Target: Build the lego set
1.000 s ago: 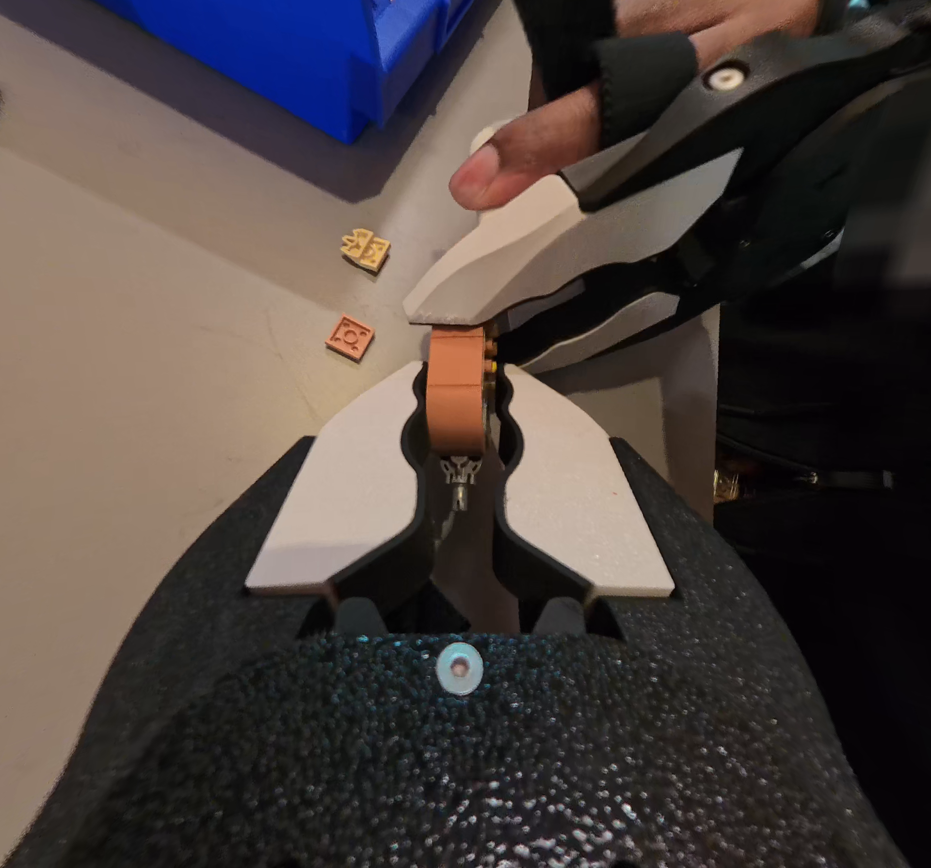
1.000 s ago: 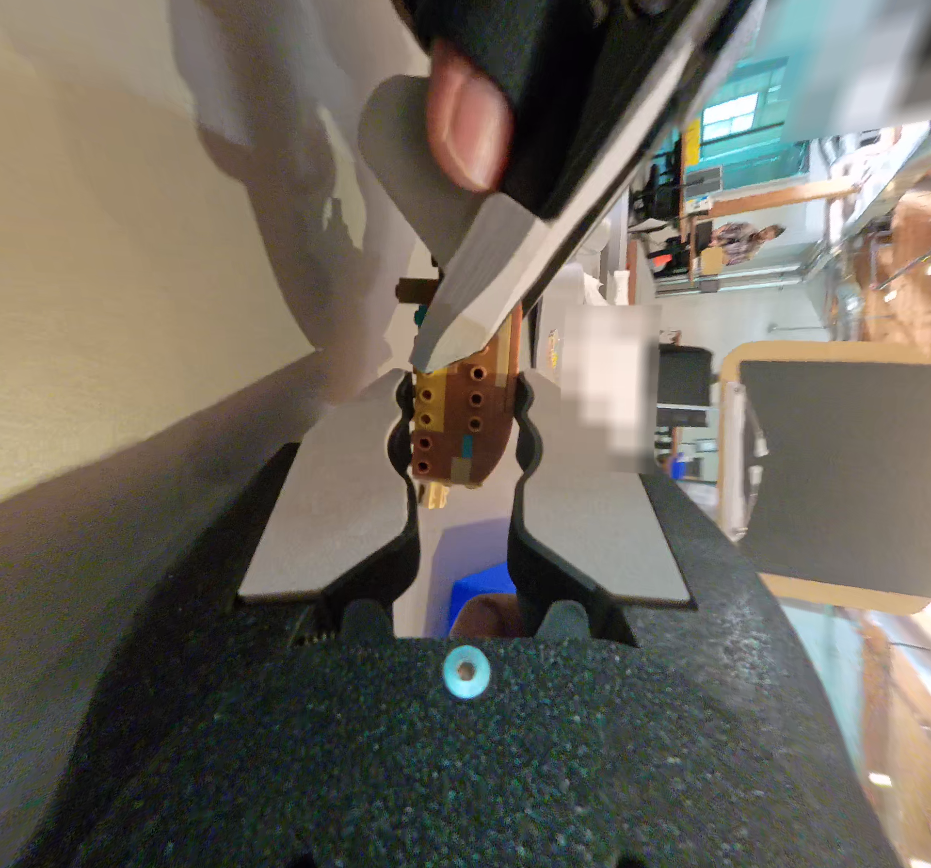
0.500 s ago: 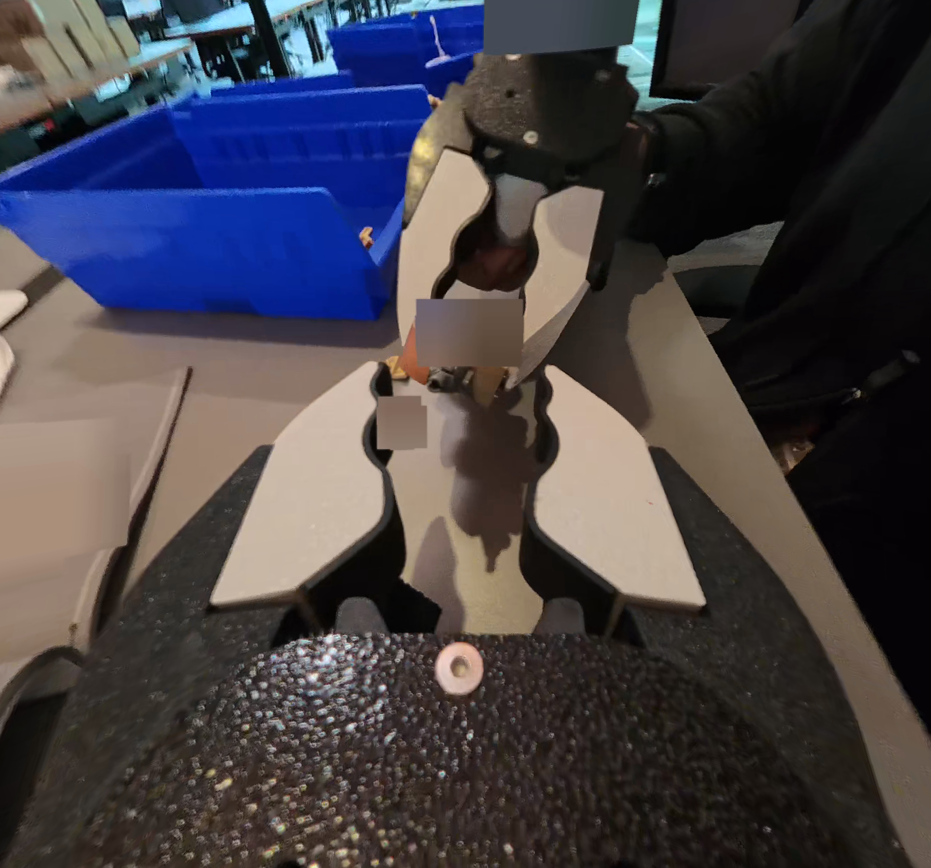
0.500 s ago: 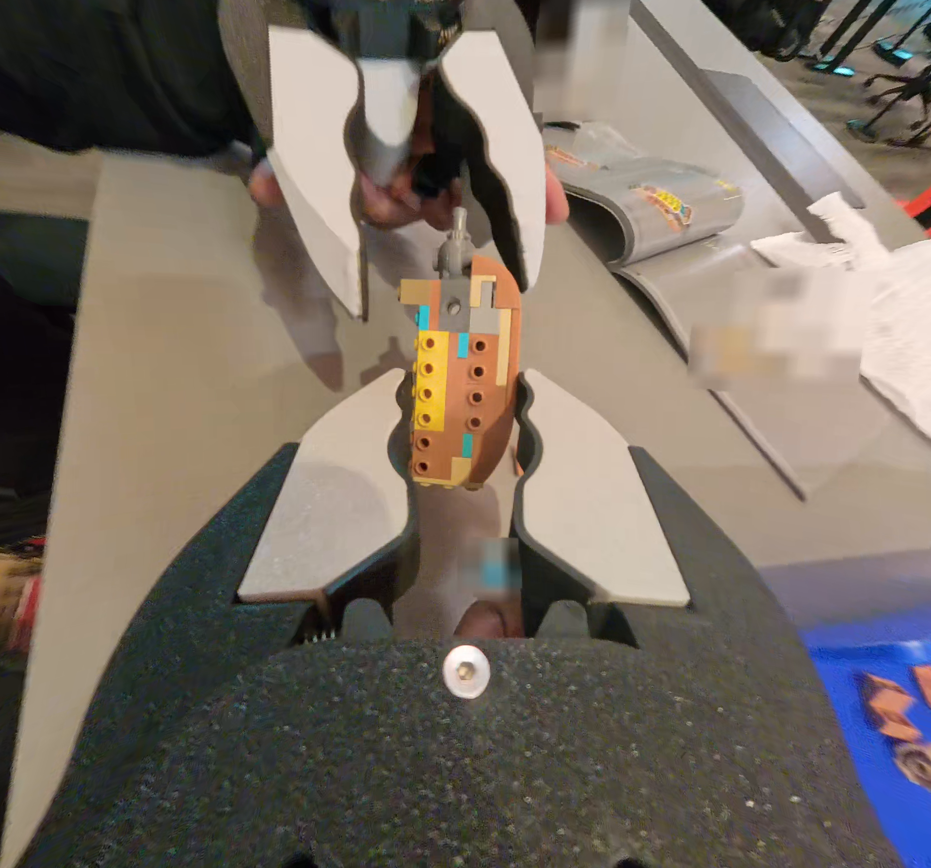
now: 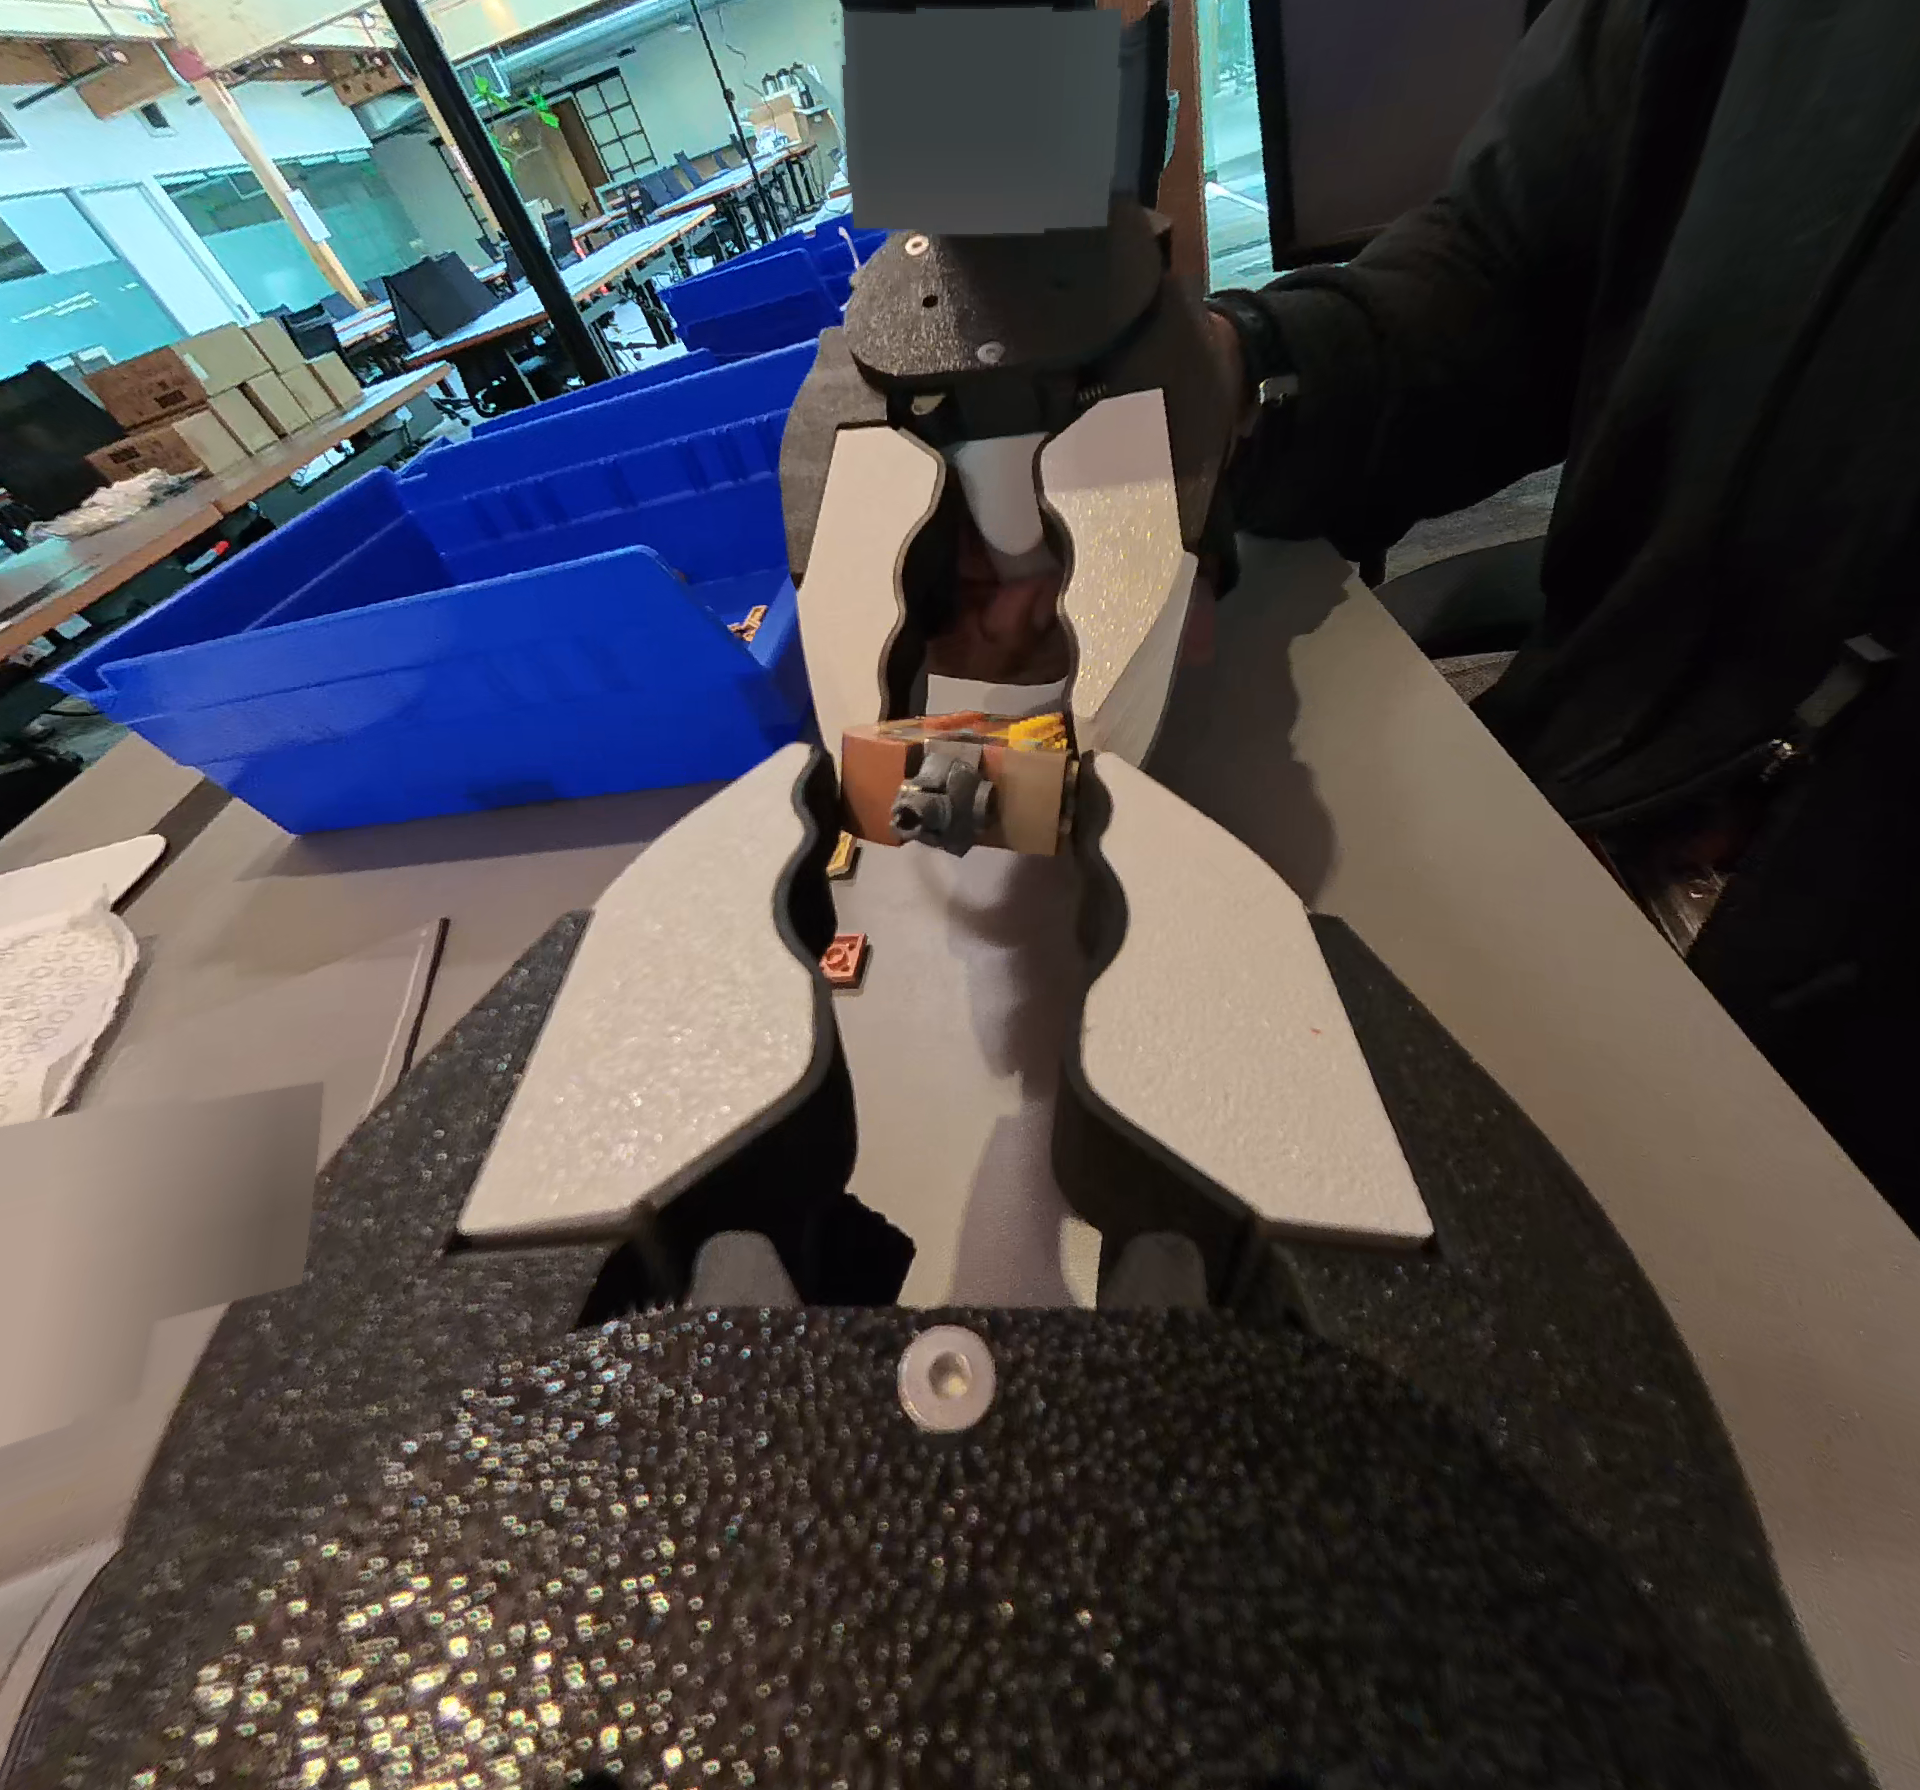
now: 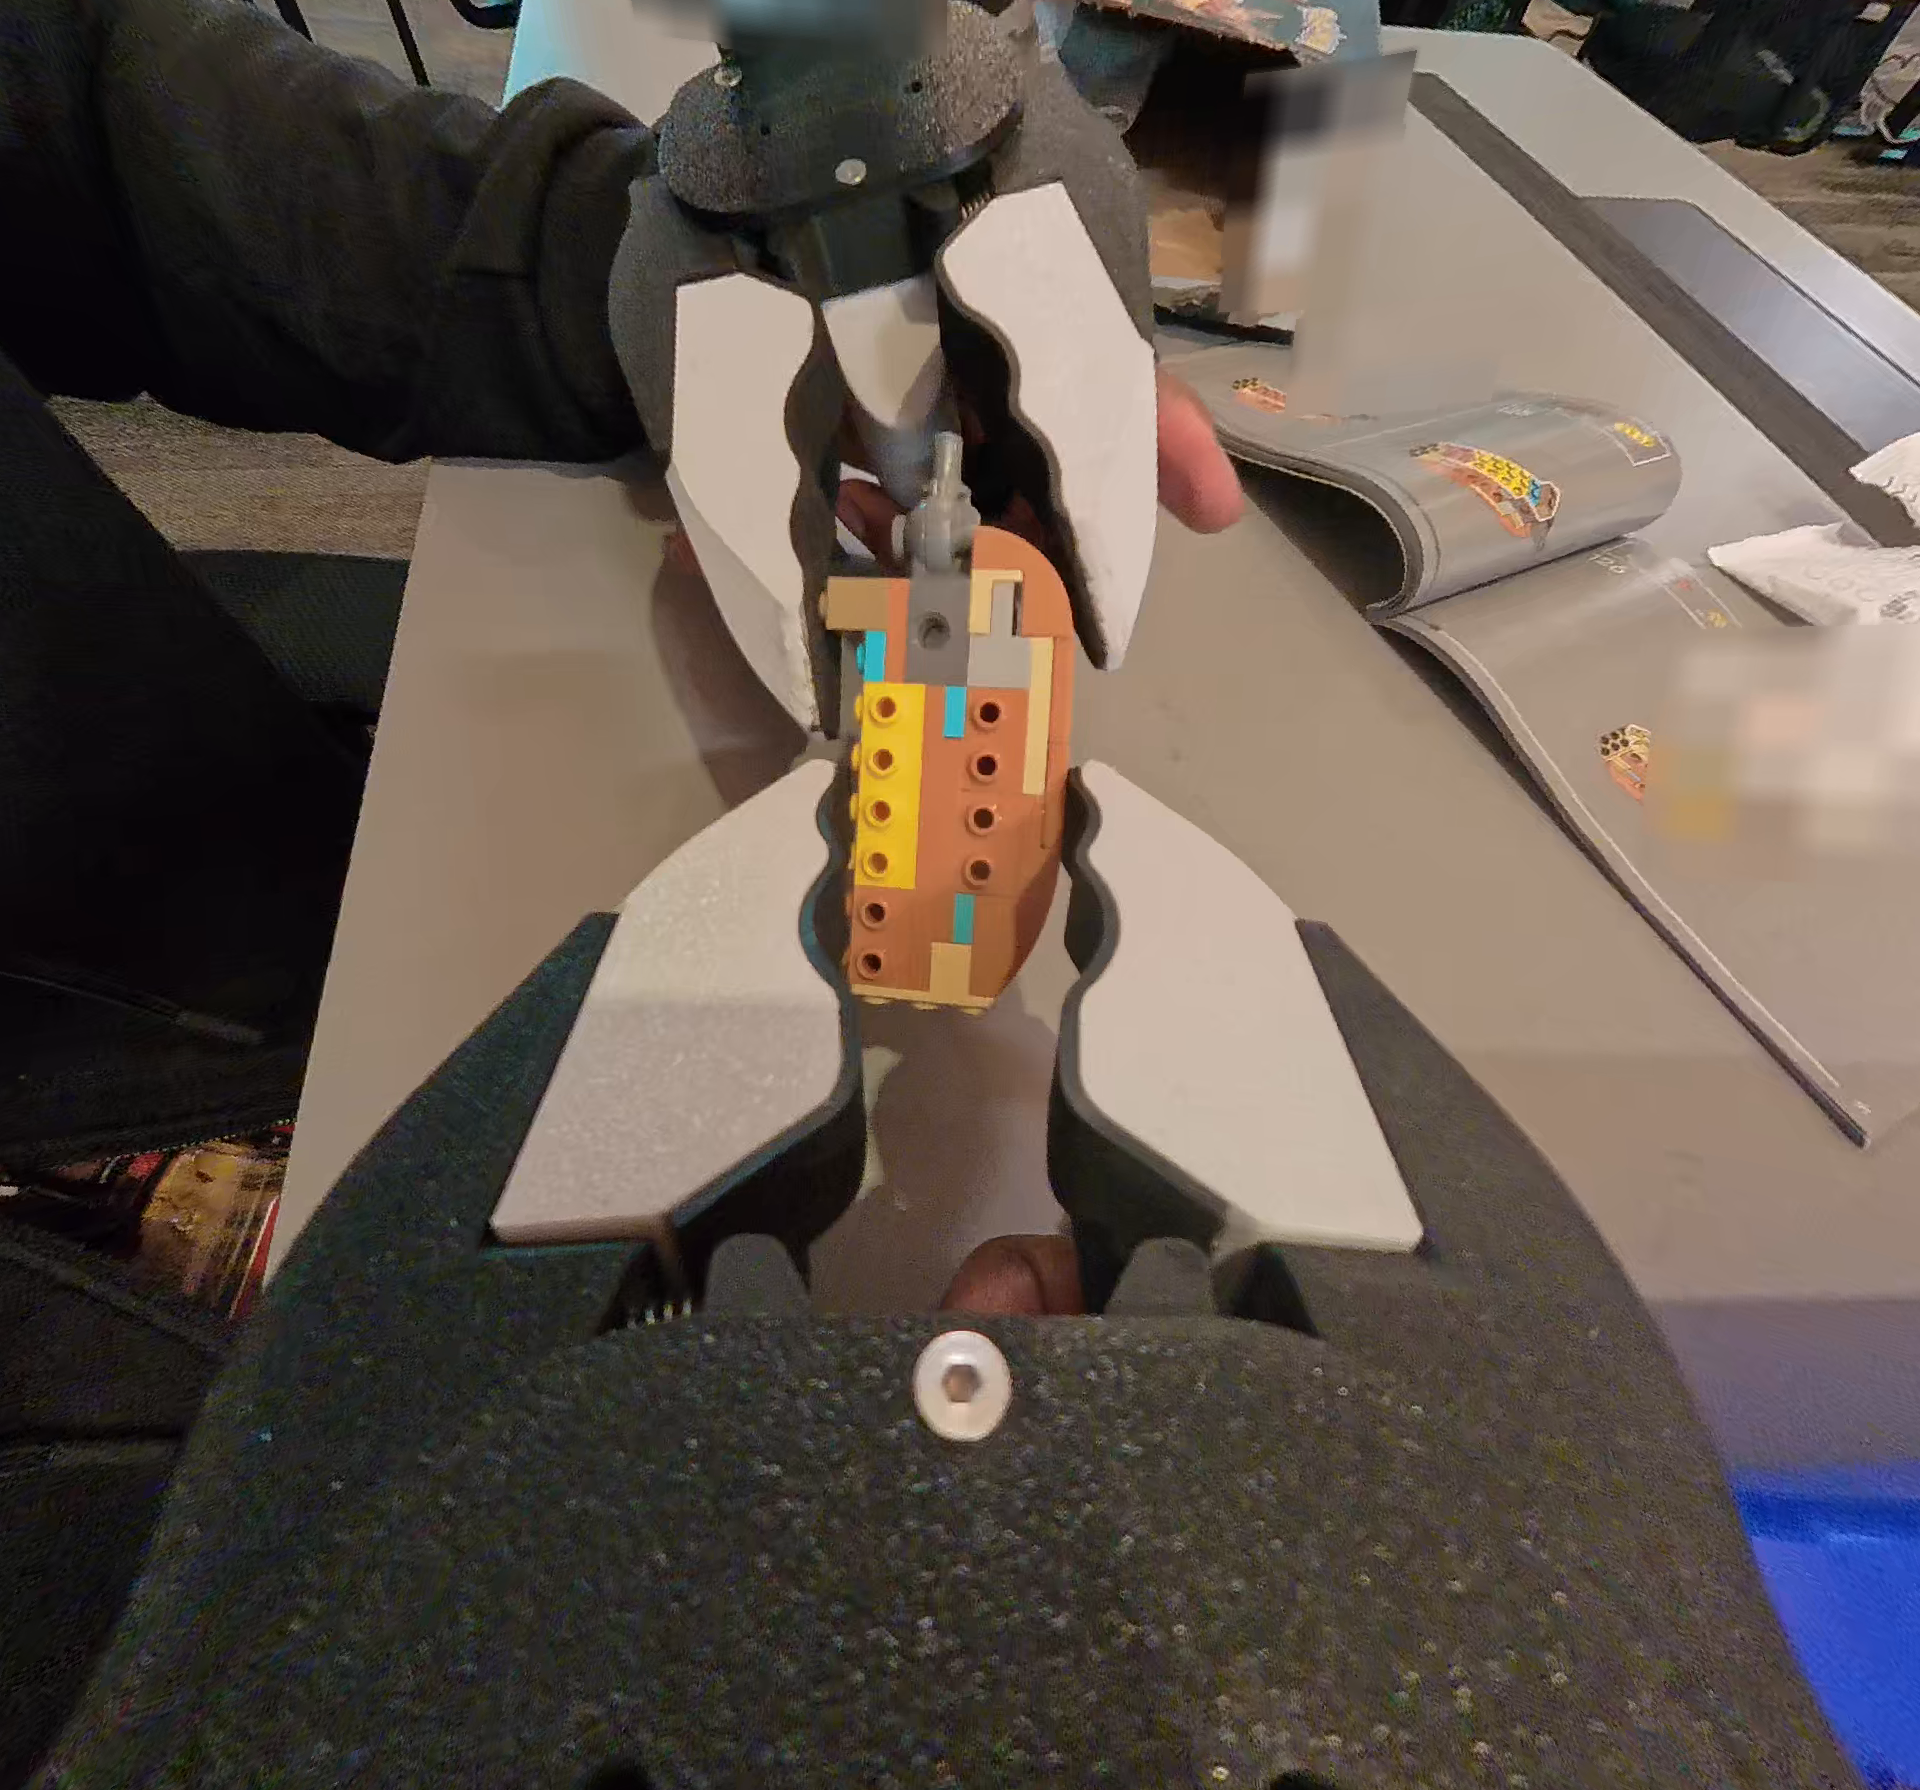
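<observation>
A brown, yellow and tan lego model [image 6: 966, 805] with a grey pin piece [image 6: 940, 514] at one end is held above the grey table [image 6: 520, 701]. My right gripper [image 6: 956, 774] is shut on the model's sides. My left gripper [image 6: 951, 680] faces it from the far end, its fingers [image 6: 1070, 452] against both sides of the pin end. In the left wrist view the model [image 5: 1018, 795] sits between my left gripper's [image 5: 956, 774] tips, pin [image 5: 935, 805] towards the camera, with the right gripper [image 5: 987, 712] behind it.
Blue bins [image 5: 468, 680] stand at the back left of the table. A small brown plate [image 5: 844, 961] and a yellow piece [image 5: 842, 857] lie under the model. An open instruction booklet [image 6: 1507, 535] and white paper [image 5: 52, 992] lie nearby. A person in black stands at the table edge. The tips of both grippers are at nearly the same place.
The left gripper let go of the model's narrow edge, opened and swung level. It now closes on the model's pin end, while the right gripper keeps hold.
</observation>
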{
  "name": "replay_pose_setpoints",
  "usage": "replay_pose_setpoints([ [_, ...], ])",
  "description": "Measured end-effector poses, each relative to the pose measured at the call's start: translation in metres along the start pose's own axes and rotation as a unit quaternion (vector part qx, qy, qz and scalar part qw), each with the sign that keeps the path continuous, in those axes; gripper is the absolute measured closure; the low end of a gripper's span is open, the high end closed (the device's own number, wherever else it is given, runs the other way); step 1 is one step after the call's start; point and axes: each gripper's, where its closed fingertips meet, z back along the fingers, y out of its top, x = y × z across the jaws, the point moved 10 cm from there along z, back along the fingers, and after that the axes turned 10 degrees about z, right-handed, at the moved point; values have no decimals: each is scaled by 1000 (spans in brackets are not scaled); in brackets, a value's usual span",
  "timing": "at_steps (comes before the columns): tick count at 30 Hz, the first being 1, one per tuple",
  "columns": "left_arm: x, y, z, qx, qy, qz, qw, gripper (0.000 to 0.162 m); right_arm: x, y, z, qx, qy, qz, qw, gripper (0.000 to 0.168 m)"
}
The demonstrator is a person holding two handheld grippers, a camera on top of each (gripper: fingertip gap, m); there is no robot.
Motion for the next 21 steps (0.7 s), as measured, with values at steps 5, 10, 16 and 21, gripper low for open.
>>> replay_pose_setpoints([
  [5, -1, -2, 2, 13, 9, 6, 1000, 119, 1, 1, 0, 4, -9, 6, 1000, 130],
  [10, -2, -4, 2, 11, 6, 26, 1000, 119, -1, 3, 0, -1, -28, 40, 999, 129],
  [16, -1, -4, 0, 2, -9, 28, 1000, 118, -3, 1, -2, -14, -20, 50, 998, 130],
  [21, 0, -4, -1, -4, -11, 30, 999, 118, -2, -1, -3, -19, -6, 27, 999, 131],
])
